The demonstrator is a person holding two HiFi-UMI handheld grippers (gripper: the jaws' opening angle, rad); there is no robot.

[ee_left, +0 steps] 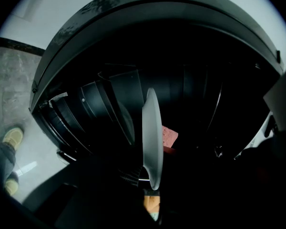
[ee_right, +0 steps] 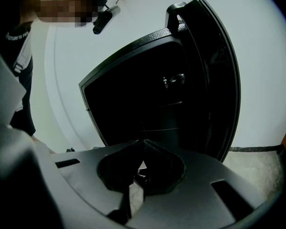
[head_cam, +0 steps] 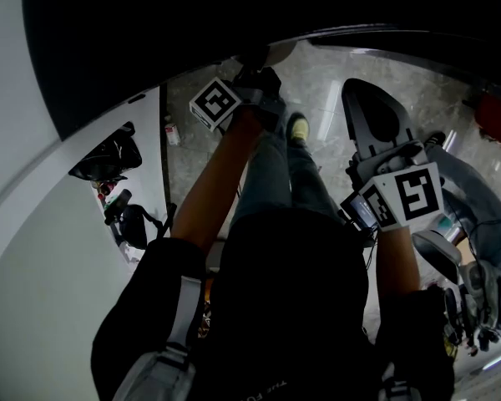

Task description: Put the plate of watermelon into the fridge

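Observation:
A white plate (ee_left: 151, 132) shows edge-on in the left gripper view, with a pink-red piece of watermelon (ee_left: 169, 136) on its right face. My left gripper (ee_left: 150, 197) is shut on the plate's near rim and holds it in front of the dark inside of the black fridge (ee_left: 190, 75). In the head view that gripper (head_cam: 255, 82), with its marker cube, reaches forward into the dark opening; the plate is hidden there. My right gripper (head_cam: 376, 128) hangs lower at the right, its grey jaws (ee_right: 139, 173) together with nothing in them, pointing at the fridge (ee_right: 143, 104).
The fridge door (ee_right: 214, 66) stands open at the right of the right gripper view. A white wall (head_cam: 33, 249) runs along the left. The grey stone floor (head_cam: 317, 90) and the person's shoe (ee_left: 12, 137) lie below. Dark gear (head_cam: 108, 157) sits by the wall.

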